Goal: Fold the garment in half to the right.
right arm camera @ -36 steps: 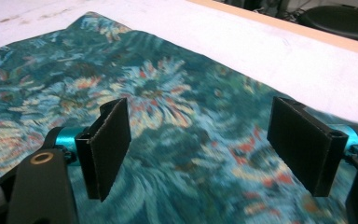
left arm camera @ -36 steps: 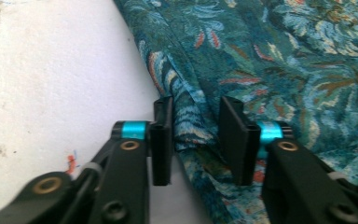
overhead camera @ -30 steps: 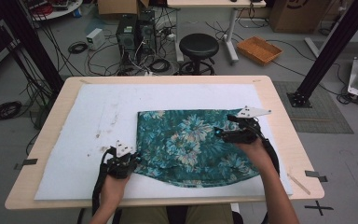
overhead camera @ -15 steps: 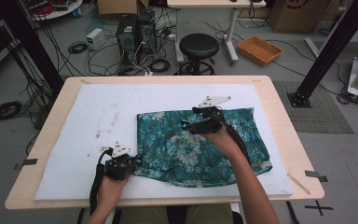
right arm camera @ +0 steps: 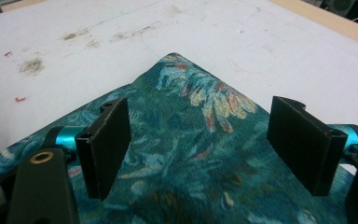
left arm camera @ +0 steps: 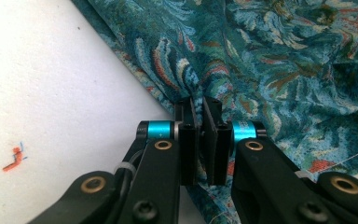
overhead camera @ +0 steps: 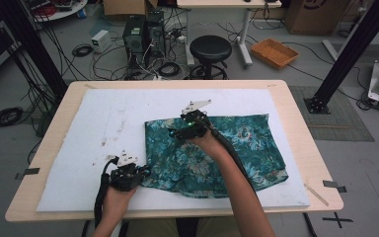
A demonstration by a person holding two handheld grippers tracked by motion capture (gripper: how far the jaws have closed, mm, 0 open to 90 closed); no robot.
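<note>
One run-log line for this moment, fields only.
left gripper: shut on teal floral cloth edge | right gripper: open above cloth corner | surface: white mat

A stained white mat covers the wooden table. On the floor beyond stand a black stool, computer towers amid loose cables, and an orange tray.
</note>
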